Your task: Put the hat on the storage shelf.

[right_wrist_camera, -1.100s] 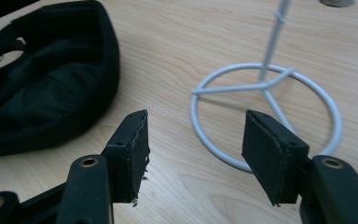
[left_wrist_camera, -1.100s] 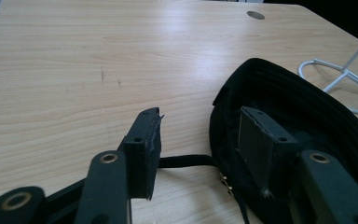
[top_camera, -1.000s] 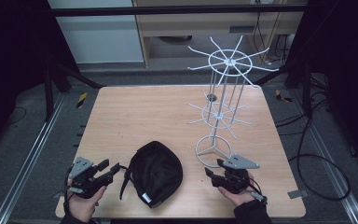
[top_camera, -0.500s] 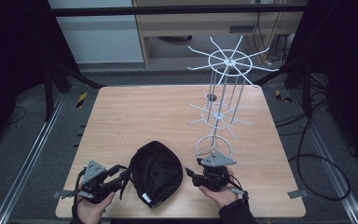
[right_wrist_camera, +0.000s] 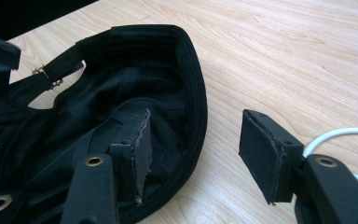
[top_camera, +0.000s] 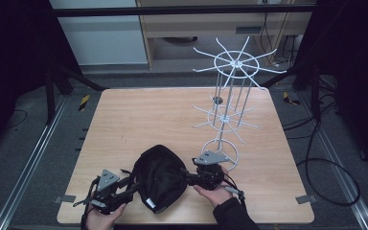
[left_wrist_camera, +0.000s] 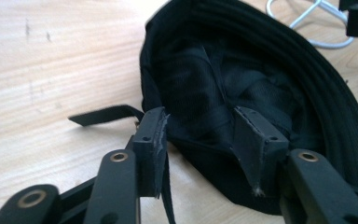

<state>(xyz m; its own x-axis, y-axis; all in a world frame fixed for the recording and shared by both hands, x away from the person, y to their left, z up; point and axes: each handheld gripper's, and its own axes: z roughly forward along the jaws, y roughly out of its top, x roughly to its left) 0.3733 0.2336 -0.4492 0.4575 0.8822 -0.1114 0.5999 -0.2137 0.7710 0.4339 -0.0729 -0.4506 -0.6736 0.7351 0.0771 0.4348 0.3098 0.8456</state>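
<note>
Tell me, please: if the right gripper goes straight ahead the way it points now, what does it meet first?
Most likely the black cap. The right gripper stands open with one jaw already over the cap's upturned inside and the other over bare table.

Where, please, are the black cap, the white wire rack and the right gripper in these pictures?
black cap (top_camera: pixel 159 175): high view, on its crown.
white wire rack (top_camera: pixel 237 63): high view, on the top ring's hub.
right gripper (right_wrist_camera: pixel 193 154): right gripper view, midway between its fingertips.

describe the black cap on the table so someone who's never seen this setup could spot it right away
Start at the wooden table and look to its near edge, left of the white wire rack. The black cap lies there upside down between two hand-held claws, the one soft, dark thing, with a small white label inside.
</note>
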